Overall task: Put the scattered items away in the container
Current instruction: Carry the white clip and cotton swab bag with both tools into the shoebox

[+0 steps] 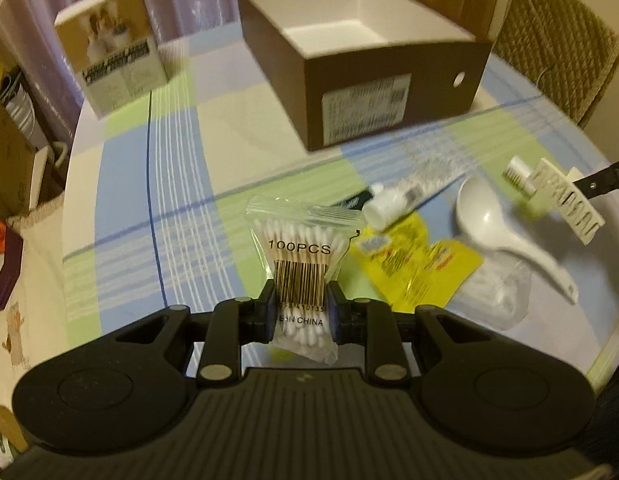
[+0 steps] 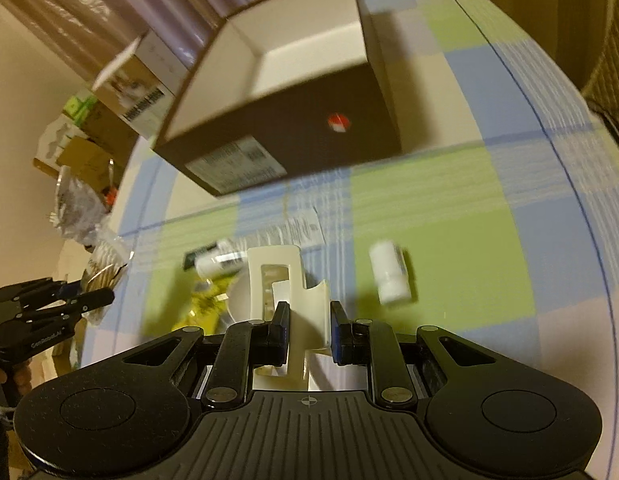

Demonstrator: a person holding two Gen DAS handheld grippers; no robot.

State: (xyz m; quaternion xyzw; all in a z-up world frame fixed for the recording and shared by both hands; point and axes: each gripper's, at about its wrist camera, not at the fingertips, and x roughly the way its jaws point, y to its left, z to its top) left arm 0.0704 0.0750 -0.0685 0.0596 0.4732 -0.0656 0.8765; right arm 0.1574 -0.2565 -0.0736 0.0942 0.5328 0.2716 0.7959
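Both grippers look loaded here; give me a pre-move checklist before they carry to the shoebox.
1. Left gripper shut on cotton swab bag: ok.
2. Right gripper shut on cream hair claw clip: ok.
3. Brown shoebox open, visible interior bare: ok.
4. Bag held near its lower end, slip risk: cannot tell.
5. Spoon, white bottles and yellow packets not yet in the box: not ok.

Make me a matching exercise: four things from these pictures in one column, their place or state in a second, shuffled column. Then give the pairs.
1. cotton swab bag
2. cream hair claw
3. white spoon
4. brown box

A. open on top, nothing seen inside
B. held in the right gripper
C. lying on the tablecloth
D. held in the left gripper

Pairs: 1-D, 2-B, 3-C, 4-A
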